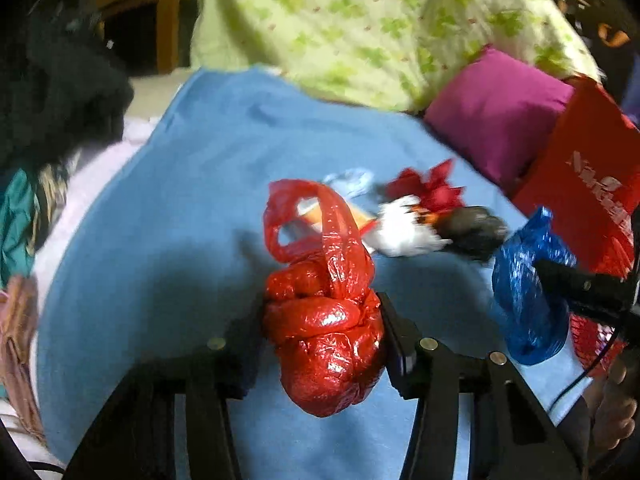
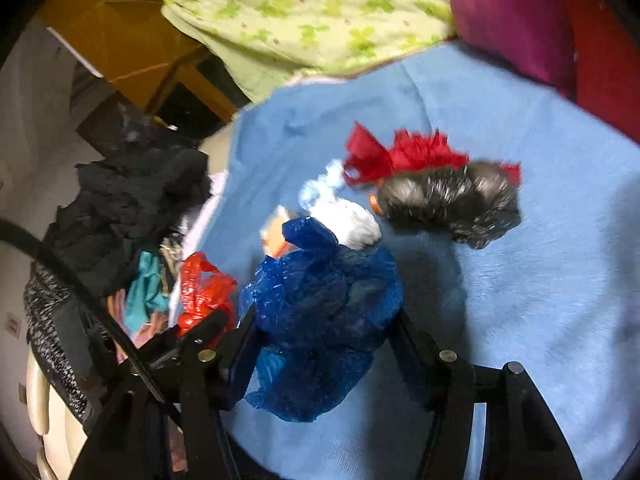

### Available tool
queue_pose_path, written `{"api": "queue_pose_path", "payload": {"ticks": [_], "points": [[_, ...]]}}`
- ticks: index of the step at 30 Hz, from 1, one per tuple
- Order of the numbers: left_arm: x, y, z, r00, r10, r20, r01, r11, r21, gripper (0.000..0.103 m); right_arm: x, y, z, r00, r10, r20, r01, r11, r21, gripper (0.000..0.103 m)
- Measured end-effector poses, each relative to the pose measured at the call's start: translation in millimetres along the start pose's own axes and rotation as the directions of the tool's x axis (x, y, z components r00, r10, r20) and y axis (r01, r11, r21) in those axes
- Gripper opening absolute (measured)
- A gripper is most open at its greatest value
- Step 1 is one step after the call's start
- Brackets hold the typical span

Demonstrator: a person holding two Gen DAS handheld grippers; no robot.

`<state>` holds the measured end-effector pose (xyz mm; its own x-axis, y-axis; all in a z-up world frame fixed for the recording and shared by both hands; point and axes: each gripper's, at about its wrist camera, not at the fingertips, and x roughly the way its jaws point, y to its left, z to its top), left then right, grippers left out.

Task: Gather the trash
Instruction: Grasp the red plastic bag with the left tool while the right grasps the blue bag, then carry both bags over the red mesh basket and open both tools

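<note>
Lifting stage: left gripper (image 1: pixel 324 320) clenched on red bag (image 1: pixel 320 320), right gripper (image 2: pixel 320 332) clenched on blue bag (image 2: pixel 320 320); next probably carrying both to a bin, none visible.

The red bag (image 1: pixel 324 336) is thin plastic, glossy and crinkled, with bright glints on its bulges. The blue bag (image 2: pixel 320 320) is the same kind of film, shiny and wrinkled, partly see-through. Both sit over the blue sheet (image 1: pixel 180 200), a matt, soft cloth with a faint nap. Beyond the sheet, the green patterned quilt (image 1: pixel 360 20) looks like matt cotton. Beside the quilt, the purple pillow (image 1: pixel 496 112) is smooth cloth with a slight sheen. The gripper arms look matt black, with small shiny metal pins.
</note>
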<state>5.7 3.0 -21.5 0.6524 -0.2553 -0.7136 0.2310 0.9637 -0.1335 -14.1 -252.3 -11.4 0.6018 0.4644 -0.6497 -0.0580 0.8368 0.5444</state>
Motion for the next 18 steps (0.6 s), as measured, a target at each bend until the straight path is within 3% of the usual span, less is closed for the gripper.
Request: {"api": "queue_pose_path", "payload": {"ticks": [8, 18], "points": [[-65, -62, 1, 0.995, -0.031, 0.099, 0.019, 0.993, 0.12, 0.053, -98, 14, -9, 0.987, 0.014, 0.157, -0.01, 1.0, -0.03, 0.064], [-111, -117, -5, 0.987, -0.085, 0.138, 0.052, 0.972, 0.227, 0.053, -181, 2, -21, 0.953, -0.019, 0.304, 0.016, 1.0, 0.011, 0.064]]}}
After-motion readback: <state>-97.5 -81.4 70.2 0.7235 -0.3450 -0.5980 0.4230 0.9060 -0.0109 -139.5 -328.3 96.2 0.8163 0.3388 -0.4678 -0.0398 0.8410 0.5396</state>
